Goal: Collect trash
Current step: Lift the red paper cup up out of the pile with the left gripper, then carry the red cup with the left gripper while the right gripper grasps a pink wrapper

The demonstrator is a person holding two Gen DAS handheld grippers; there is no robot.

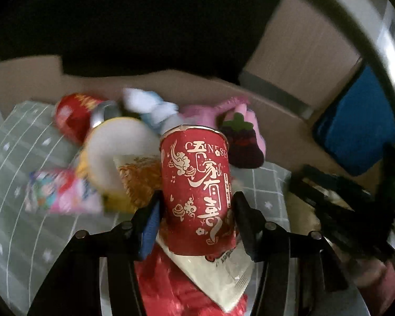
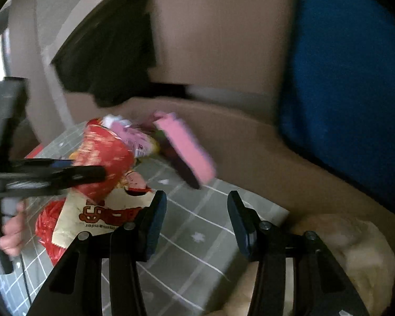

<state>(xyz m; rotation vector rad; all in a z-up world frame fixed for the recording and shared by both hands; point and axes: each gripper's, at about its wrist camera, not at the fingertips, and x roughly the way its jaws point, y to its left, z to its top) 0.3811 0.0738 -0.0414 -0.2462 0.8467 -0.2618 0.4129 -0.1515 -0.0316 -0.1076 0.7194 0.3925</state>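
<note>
The left tool gripped a red paper cup upright; the right tool hung released above the checked counter.

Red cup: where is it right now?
Left wrist view, centre: the red cup is clamped in the left tool, held above a white wrapper, with the yellow tub to its left.

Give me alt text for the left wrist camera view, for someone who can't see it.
The left gripper holds an upright red paper cup with gold Chinese lettering between its fingers. Behind it, blurred snack wrappers, a red can and a pink item lie on a grey-green grid-patterned cloth, with a blue bin at right.
</note>
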